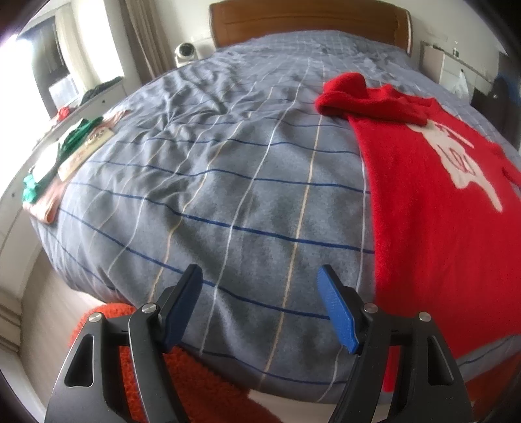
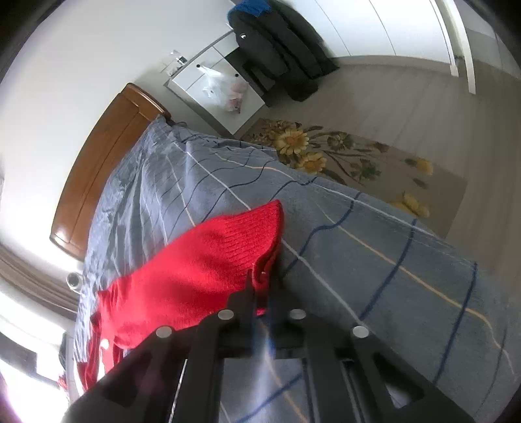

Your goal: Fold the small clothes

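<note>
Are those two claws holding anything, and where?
The right gripper pinches the red sweater at its ribbed sleeve cuff. The left gripper is open, holding nothing.

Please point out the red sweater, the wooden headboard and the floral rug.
red sweater (image 1: 423, 227): left wrist view, plain front.
wooden headboard (image 1: 309, 22): left wrist view, middle panel.
floral rug (image 2: 358, 153): right wrist view, flower stems.

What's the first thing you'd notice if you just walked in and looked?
The bright red sweater, spread on the right side of the blue-grey checked bed, with a white picture on it. The right gripper is shut on a red sleeve end, while the left gripper hangs open over bare bedding. A small pile of clothes sits at the bed's far left edge.
</note>
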`<state>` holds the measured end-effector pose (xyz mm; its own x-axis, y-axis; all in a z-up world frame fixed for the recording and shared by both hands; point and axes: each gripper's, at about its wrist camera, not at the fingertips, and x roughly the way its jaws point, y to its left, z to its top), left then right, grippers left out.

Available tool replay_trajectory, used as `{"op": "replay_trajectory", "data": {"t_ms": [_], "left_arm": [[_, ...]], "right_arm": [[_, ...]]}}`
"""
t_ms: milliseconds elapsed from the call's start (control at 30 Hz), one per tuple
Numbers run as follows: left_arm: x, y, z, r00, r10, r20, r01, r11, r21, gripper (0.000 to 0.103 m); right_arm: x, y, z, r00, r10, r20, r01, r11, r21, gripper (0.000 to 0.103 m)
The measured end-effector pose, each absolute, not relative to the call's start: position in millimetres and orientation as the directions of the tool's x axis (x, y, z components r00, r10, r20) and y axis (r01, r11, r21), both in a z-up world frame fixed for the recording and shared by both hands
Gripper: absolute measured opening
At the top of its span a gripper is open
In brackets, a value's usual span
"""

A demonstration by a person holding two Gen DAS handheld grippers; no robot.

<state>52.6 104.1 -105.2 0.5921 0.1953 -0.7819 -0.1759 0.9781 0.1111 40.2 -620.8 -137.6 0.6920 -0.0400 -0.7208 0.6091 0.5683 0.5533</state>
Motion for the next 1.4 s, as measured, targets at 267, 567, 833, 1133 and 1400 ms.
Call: {"op": "replay_trajectory", "data": {"t_ms": [267,567,833,1133,1400], "left_arm": [[52.3,105.6,-104.6,0.59,0.199,-0.782,-0.176,0.978,0.116,0.079],[50.0,95.5,-103.9,0.595,0.215,-0.775,-0.149,0.976,0.157,0.08],[74.3,63.5,-59.9,0.633,0.119,-0.765,0.029,0.984,0.177,0.08],[229.7,2.1,15.9,0.587,-0.144,-0.796,0.326,0.943,0.07,0.092],[348.2,-51.7,-28.7,0.467,-0.069,-0.882,0.378,0.917,0.129,0.085]], "right_arm": [[-2.5,-629.8,-132.3,0.668,-0.136,-0.732,0.68,0.512,0.525,0.012],[-38.5,-605.0,-92.6,0.646,-0.251,-0.721,0.696,0.58,0.423,0.039],[-22.2,-495.1,-67.2,0.774,-0.067,-0.63,0.438,0.775,0.455,0.056],[15.4,-385.5,-116.4,0.719,0.19,-0.668,0.185,0.875,0.448,0.057],[14.0,-348.8,-128.4,0.687,0.209,-0.696,0.08,0.93,0.359,0.057]]}}
